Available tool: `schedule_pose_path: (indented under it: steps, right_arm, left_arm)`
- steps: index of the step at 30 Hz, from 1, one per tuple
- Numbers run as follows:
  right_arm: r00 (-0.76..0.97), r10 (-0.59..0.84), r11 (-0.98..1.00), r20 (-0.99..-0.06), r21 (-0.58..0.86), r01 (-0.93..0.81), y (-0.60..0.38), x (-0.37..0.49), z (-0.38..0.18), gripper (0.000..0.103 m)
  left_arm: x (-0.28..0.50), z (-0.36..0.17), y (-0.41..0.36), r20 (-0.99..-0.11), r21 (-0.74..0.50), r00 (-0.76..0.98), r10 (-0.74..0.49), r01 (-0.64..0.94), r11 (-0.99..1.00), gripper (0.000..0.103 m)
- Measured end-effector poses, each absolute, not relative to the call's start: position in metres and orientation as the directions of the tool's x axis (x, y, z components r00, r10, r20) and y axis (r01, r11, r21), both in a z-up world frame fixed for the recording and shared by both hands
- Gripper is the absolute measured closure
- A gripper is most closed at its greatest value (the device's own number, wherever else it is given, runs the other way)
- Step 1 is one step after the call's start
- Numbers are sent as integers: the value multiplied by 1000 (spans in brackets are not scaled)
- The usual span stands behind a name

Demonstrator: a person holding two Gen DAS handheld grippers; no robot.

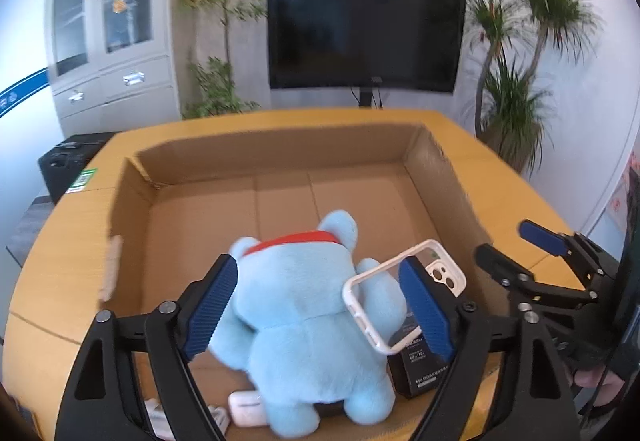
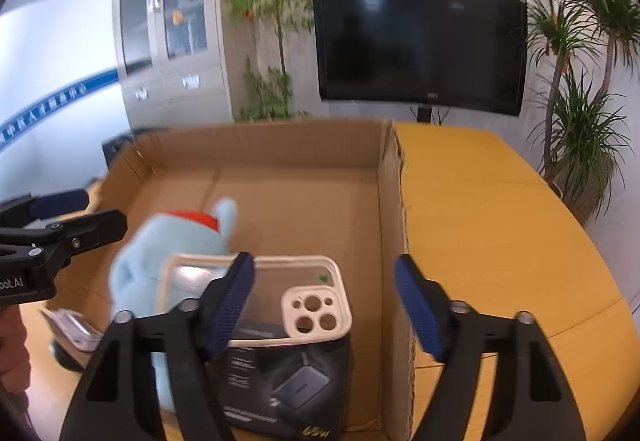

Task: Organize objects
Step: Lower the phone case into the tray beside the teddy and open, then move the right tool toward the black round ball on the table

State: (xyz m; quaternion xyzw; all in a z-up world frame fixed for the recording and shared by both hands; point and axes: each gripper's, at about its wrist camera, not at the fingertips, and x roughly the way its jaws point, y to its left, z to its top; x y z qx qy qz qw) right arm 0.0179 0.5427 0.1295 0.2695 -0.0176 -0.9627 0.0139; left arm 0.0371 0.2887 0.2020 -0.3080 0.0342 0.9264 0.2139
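A shallow open cardboard box point(image 1: 280, 145) point(image 2: 304, 139) stands on the yellow table. In its near part lies a light-blue plush toy with a red collar point(image 1: 304, 313) point(image 2: 176, 241). A clear phone case with a white rim point(image 1: 404, 293) point(image 2: 256, 301) rests on a black charger box point(image 1: 420, 369) point(image 2: 280, 381) beside the toy. My left gripper point(image 1: 320, 305) is open above the toy, not touching it. My right gripper point(image 2: 324, 305) point(image 1: 516, 245) is open and empty over the box's right wall, its left finger in front of the case.
A white earbud case point(image 1: 246, 407) and small white items lie at the box's near left corner. A clear packet point(image 2: 76, 329) lies left of the toy. The yellow table point(image 2: 500, 225) stretches right of the box. A TV point(image 1: 360, 25), plants and a cabinet stand behind.
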Motion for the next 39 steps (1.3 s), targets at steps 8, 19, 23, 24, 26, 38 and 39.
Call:
schedule_pose_path:
  steps: [8,19,23,24,26,38,39]
  right_arm:
    - [-932,-86,-996,-352,57,71,519,89,180,0]
    - [-774,-529,-848,-348,175,501,411,131,166,0]
    - [-616,-656,-743,-435,232,628,363,125,120,0]
    - [-577,-674,-721,-461,241,649,352,122,105,0]
    - [-506,-692,-688,-515,258,678,333,117,79,0]
    - [-450,-586,-716,-674,171,677,283,78,5,1]
    - [-459,-569,-723,-682,150,674,276,75,1,1]
  left_arm:
    - [82,234,189,-470,-168,-806,359,-317,-933,1]
    - [121,172,91,-588,-69,-799,124,-103,-992,1]
    - [123,140,86,-635,42,-772,-2,-32,-999,1]
    - [122,134,86,-647,55,-763,-14,-29,-998,1]
    - [122,124,84,-662,47,-749,2,-44,-998,1]
    - [94,59,38,-766,-222,-614,189,-23,-975,1]
    - [94,54,31,-770,-250,-606,200,-1,-968,1]
